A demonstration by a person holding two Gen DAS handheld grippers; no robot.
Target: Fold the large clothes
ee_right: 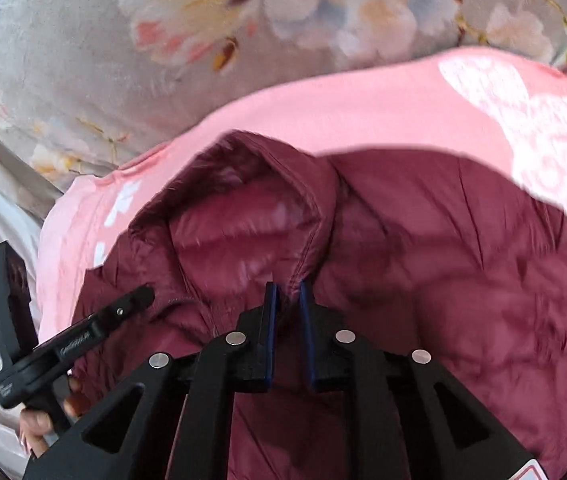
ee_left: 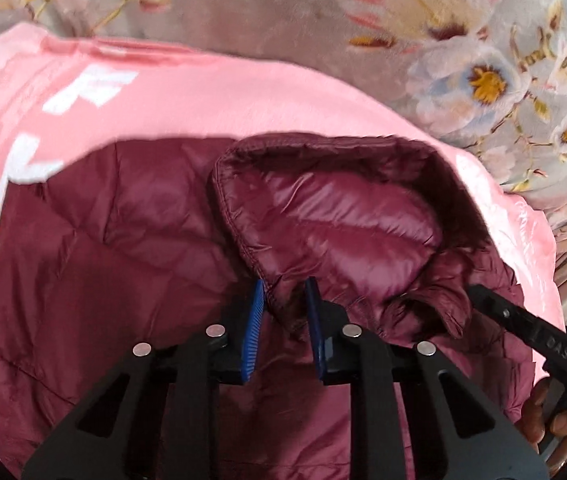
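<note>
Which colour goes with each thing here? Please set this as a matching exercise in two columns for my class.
Things:
1. jacket
2. cloth under the jacket
3. bedspread
4. gripper pads

Colours:
A. blue
B. grey with flowers
C. maroon
D. pink with white print

Pairs: 1-C, 2-D, 3-B, 4-A
</note>
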